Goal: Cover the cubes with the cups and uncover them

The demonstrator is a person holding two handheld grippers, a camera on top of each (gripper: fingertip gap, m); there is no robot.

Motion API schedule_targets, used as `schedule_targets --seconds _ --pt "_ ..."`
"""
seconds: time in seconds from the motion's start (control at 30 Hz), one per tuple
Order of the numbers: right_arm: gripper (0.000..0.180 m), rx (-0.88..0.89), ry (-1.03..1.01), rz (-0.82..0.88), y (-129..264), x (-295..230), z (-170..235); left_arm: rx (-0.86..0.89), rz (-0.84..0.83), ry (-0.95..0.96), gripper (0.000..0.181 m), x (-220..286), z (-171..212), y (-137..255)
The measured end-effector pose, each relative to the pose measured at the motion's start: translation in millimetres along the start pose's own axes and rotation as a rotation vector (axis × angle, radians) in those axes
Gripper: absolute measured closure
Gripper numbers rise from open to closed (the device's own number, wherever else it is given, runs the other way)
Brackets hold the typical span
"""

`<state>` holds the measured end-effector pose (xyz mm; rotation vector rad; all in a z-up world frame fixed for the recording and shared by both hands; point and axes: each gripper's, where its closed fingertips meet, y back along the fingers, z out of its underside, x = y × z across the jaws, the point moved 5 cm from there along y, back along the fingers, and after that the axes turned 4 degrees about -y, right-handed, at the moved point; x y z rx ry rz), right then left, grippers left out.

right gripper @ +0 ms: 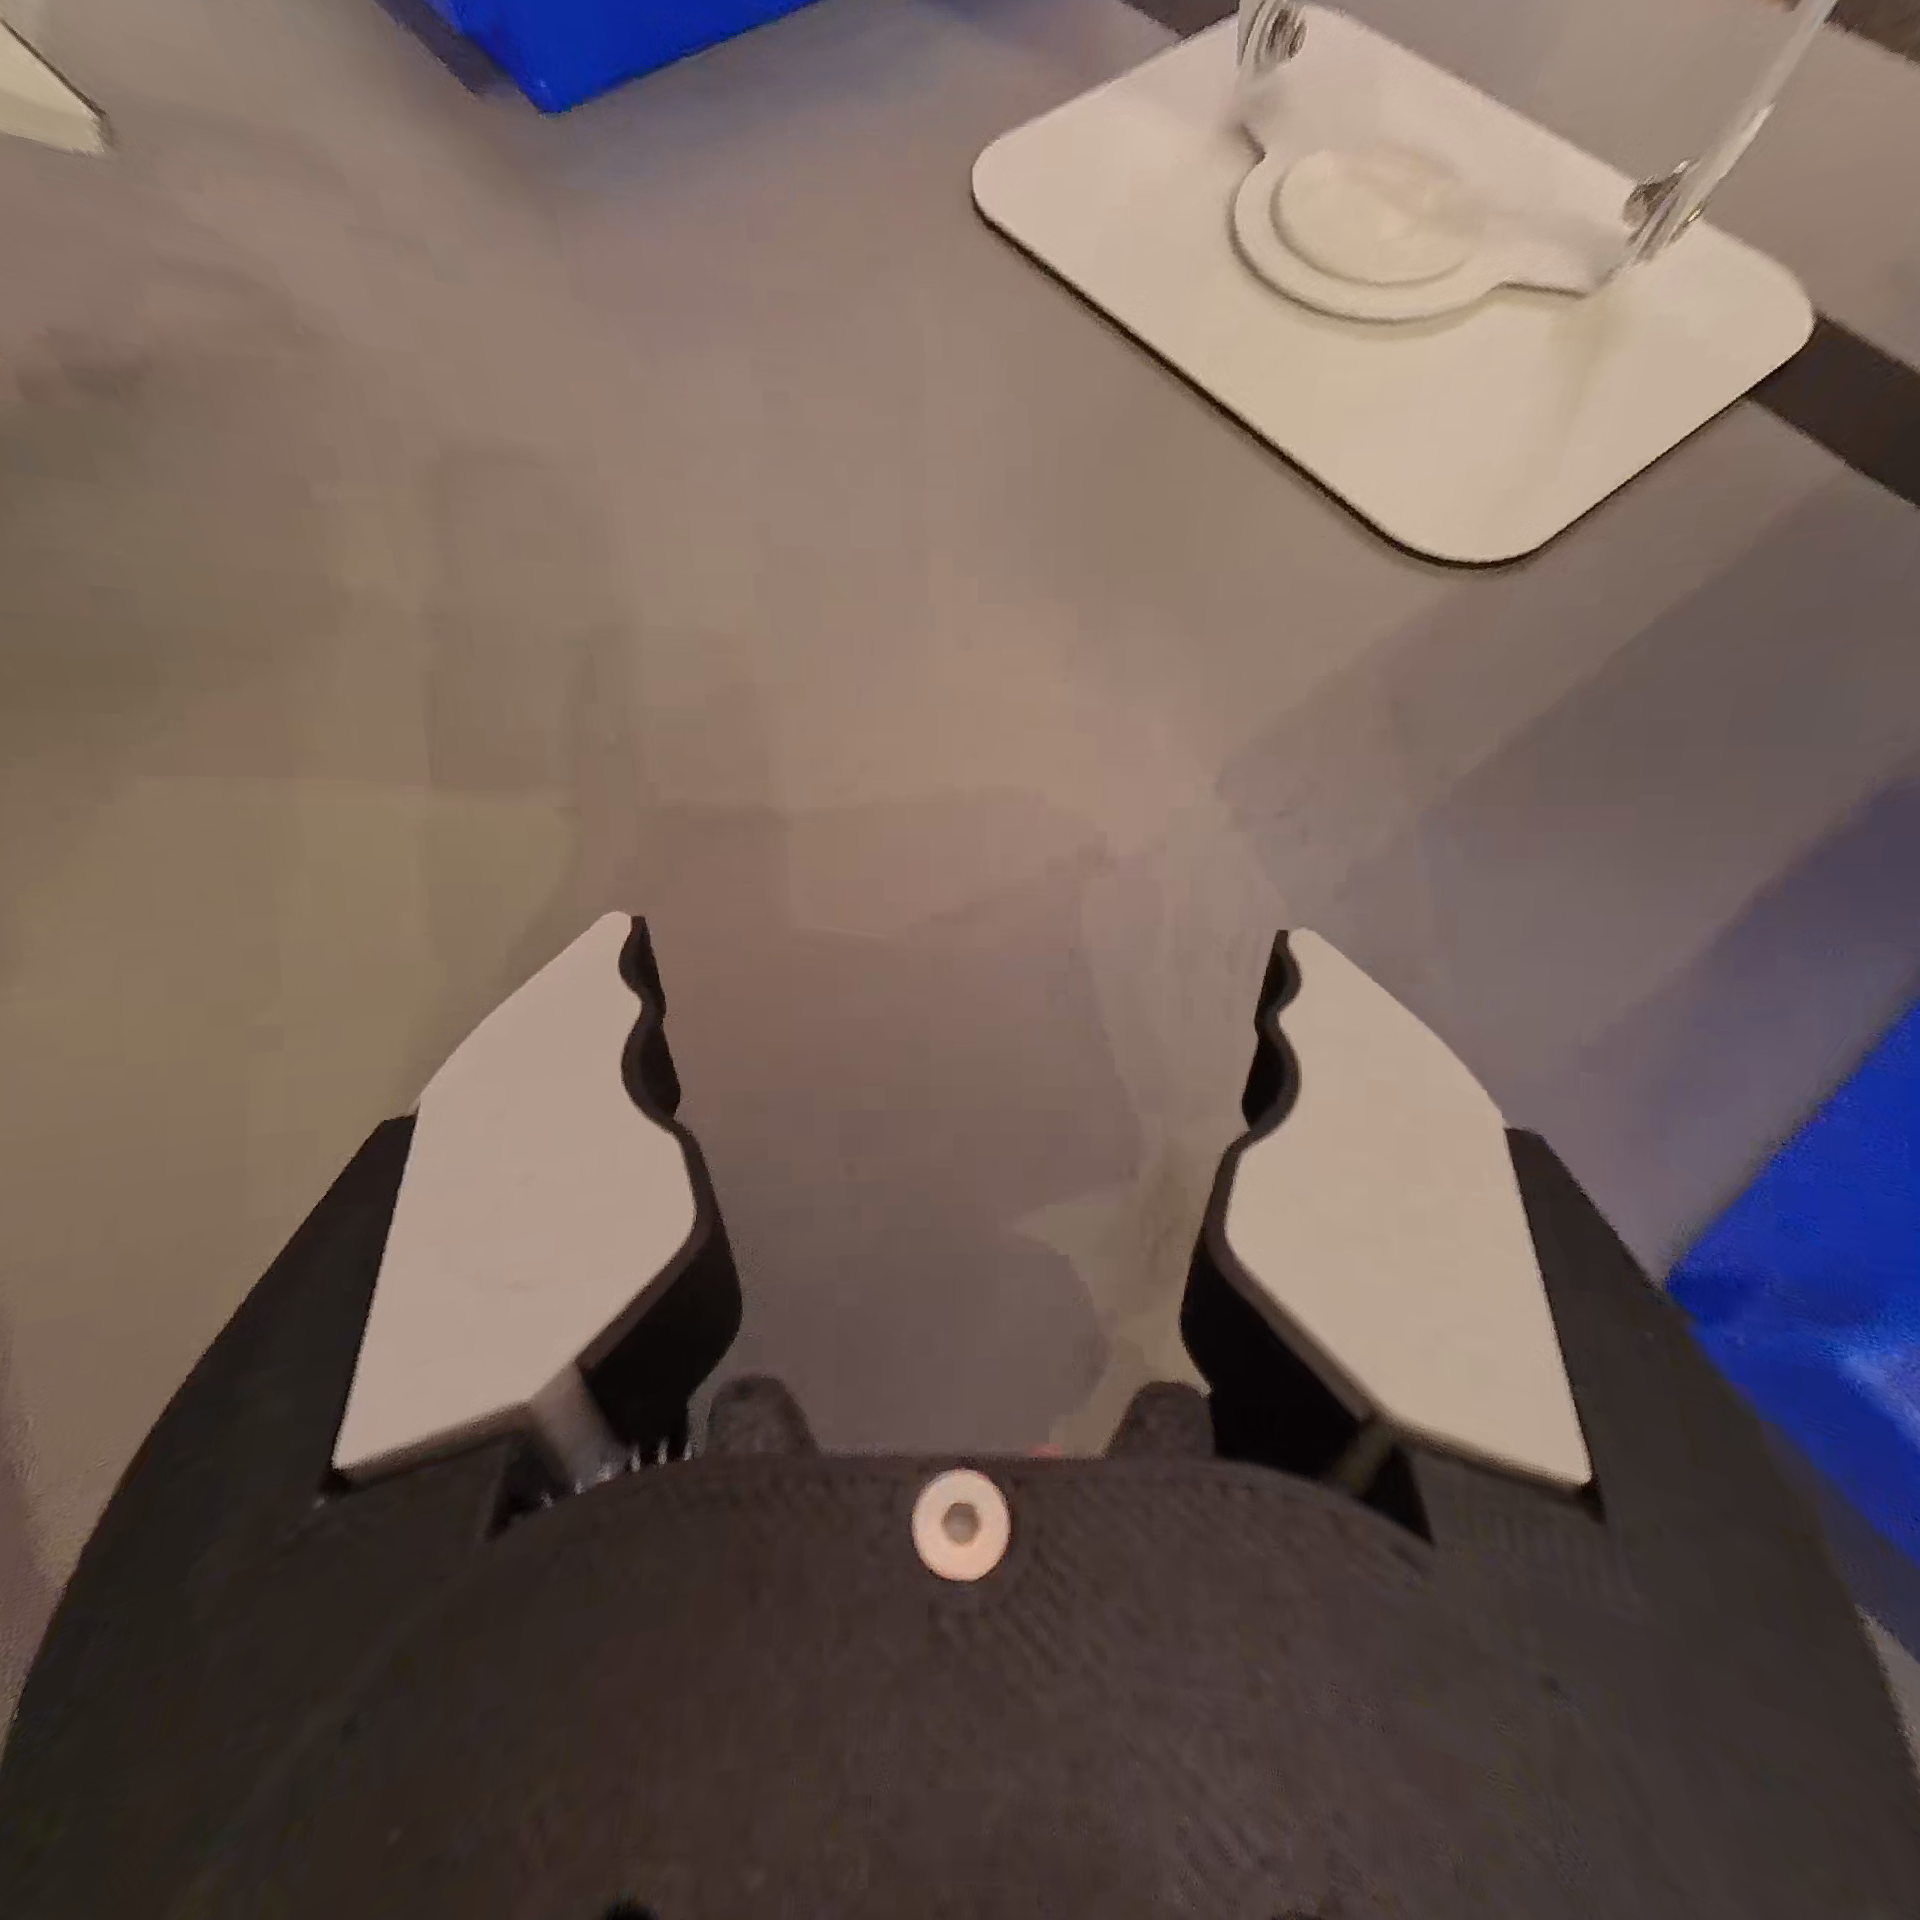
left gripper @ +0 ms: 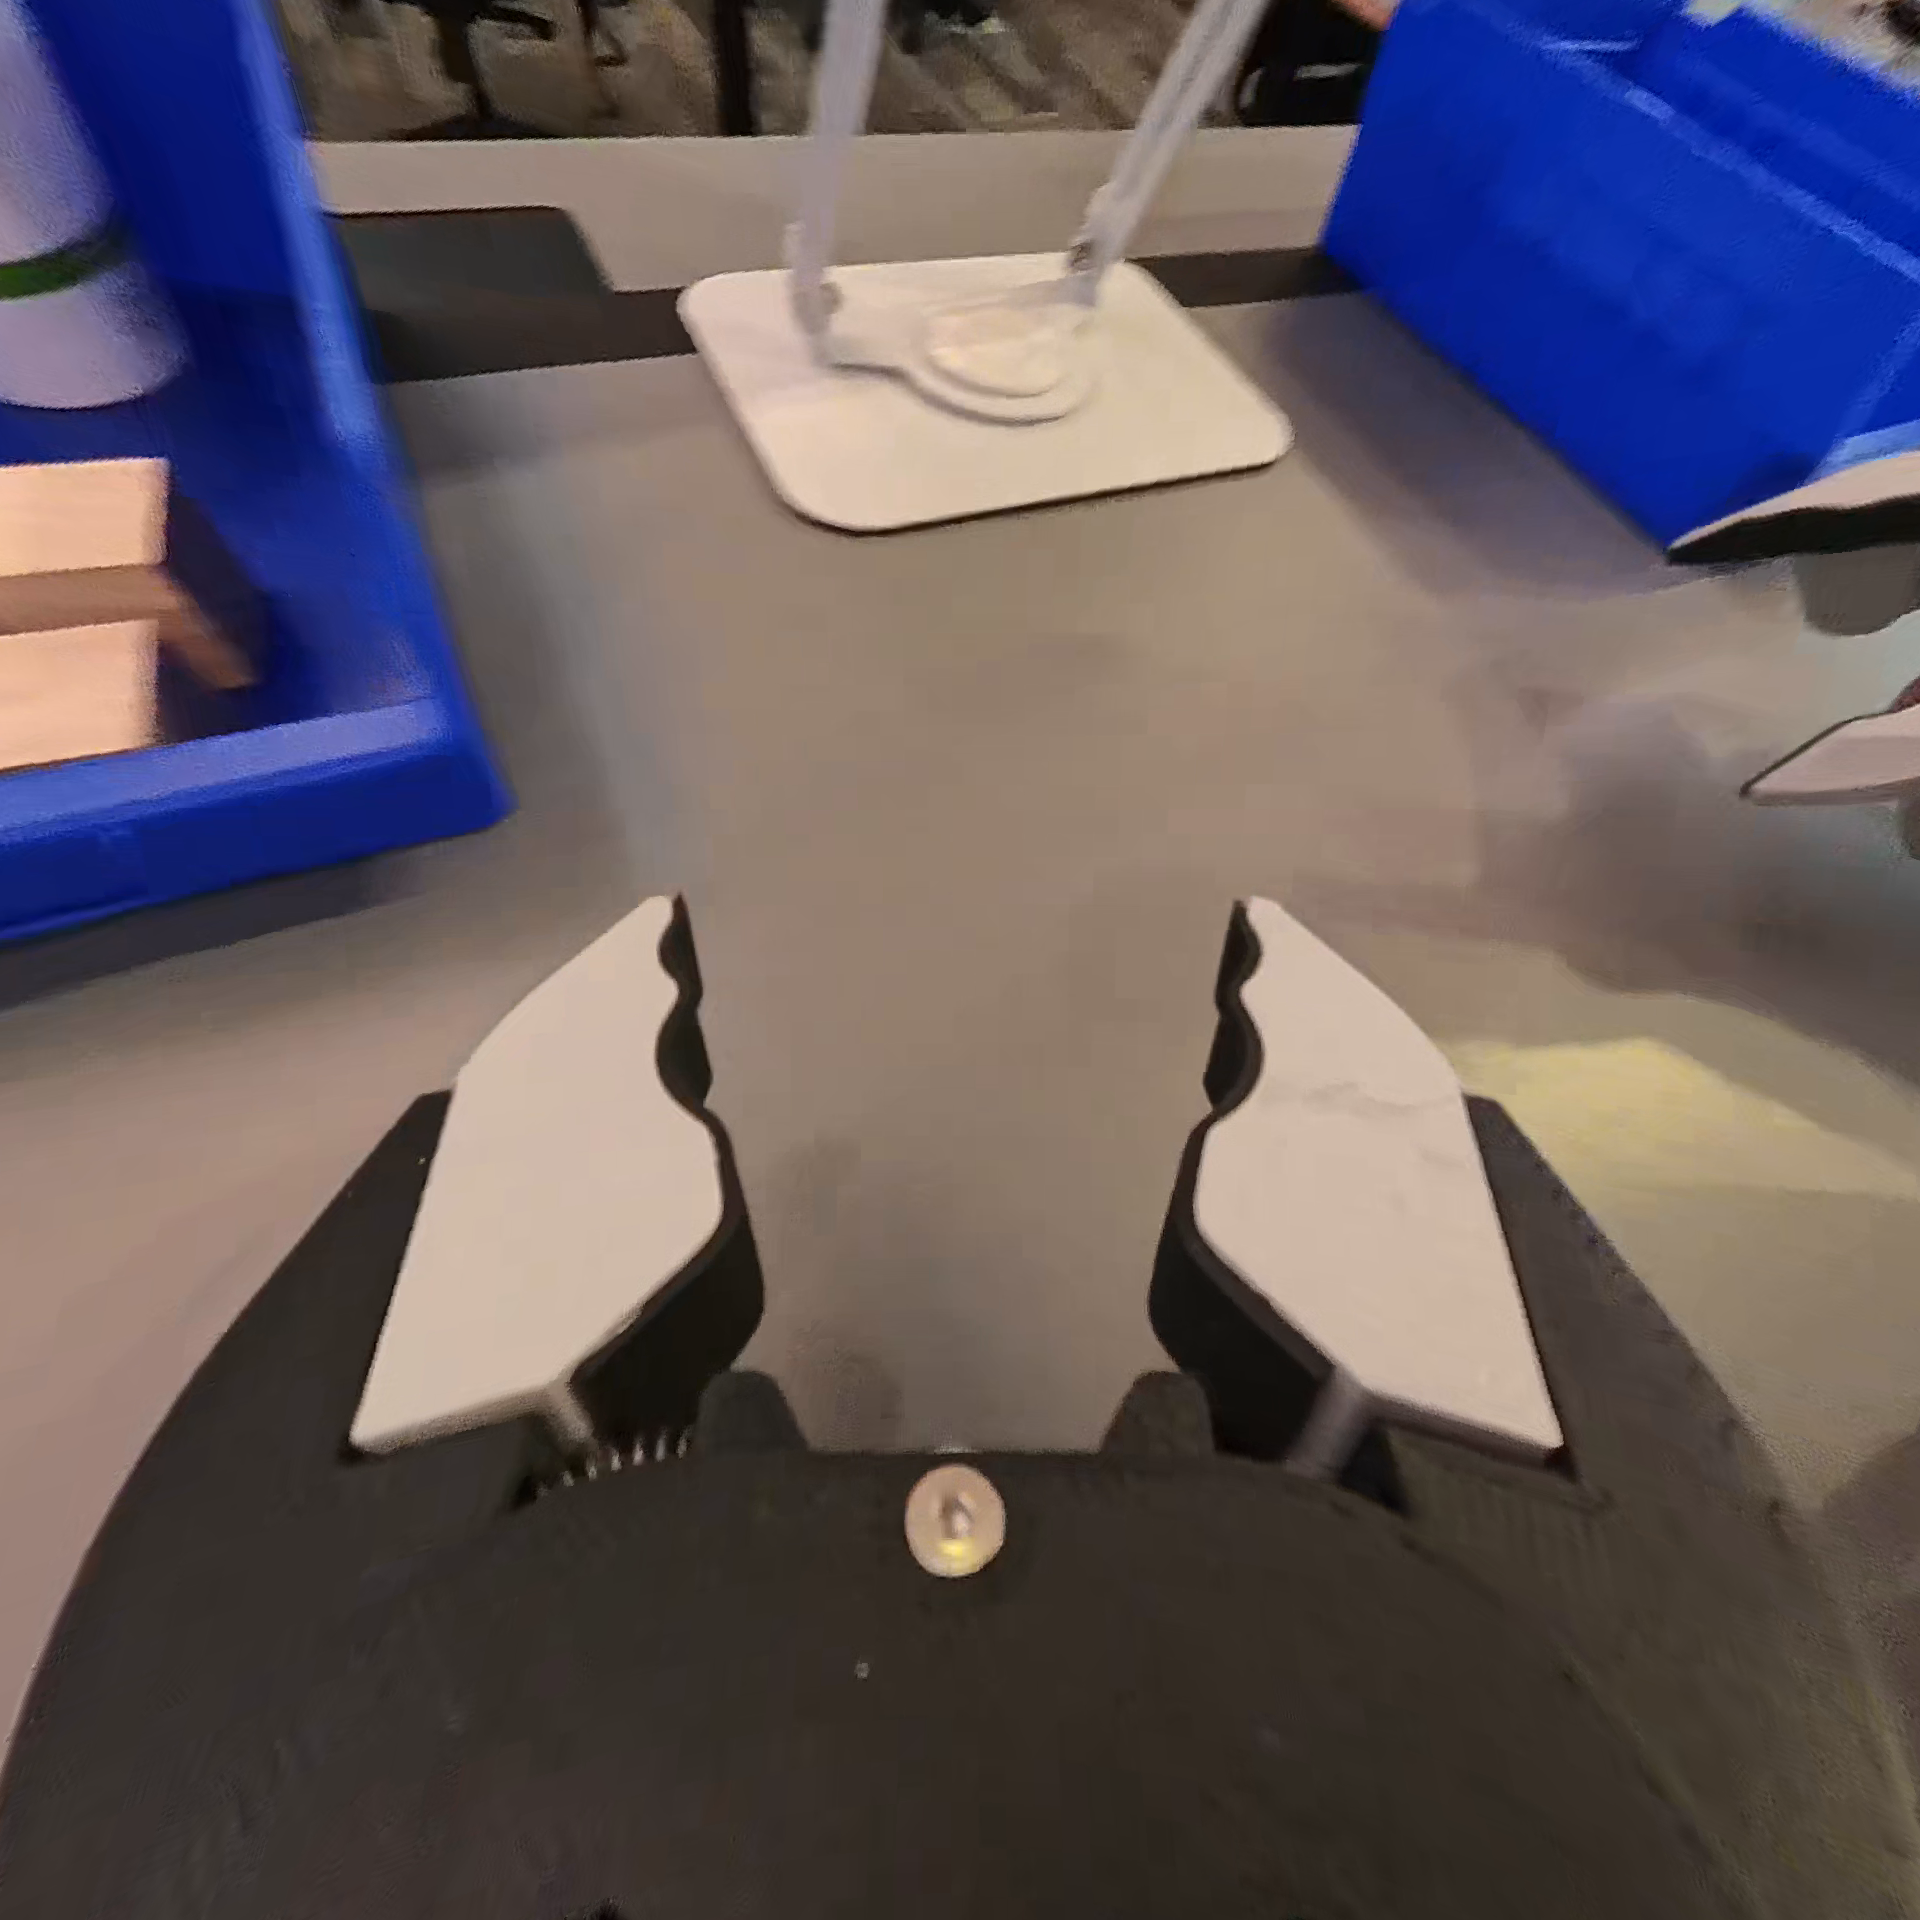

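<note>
My left gripper: jaws spread wide, nothing between them, hanging over bare grey table.

My right gripper: likewise spread and empty, over the same table; its fingers also show at the right edge of the left wrist view.

Left bin, blue: holds a white cup with a green band, mouth down, at the back; nearer me, pale wooden cubes, blurred, possibly two or three, so I cannot count them.

Right bin, blue: far right of the left wrist view; contents hidden by its wall.

White plate: a stand base, far centre of the table between the bins, with two pale struts rising from it.

Obstructions: nothing lies between either gripper and the table below; the left bin's near wall stands between my left gripper and the cubes.
</note>
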<state>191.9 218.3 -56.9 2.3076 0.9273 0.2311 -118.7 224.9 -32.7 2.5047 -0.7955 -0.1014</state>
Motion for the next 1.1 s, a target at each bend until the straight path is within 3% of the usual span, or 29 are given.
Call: schedule_targets --seconds 0.13,0.43,0.63,1.1 --pt "0.059 -0.055 0.0 0.017 -27 6 1 -0.047 -0.08 -0.008 0.08 -41 18 18" --pt "0.055 -0.136 0.059 0.059 -56 14 -4 -0.155 -0.154 0.006 0.075 -105 57 48" --pt "0.051 -0.168 0.002 0.039 -60 18 -4 -0.331 -0.155 -0.032 0.086 -120 79 43" --pt "0.05 -0.167 0.0 0.04 -60 18 -4 -0.327 -0.092 -0.08 0.085 -136 74 35"
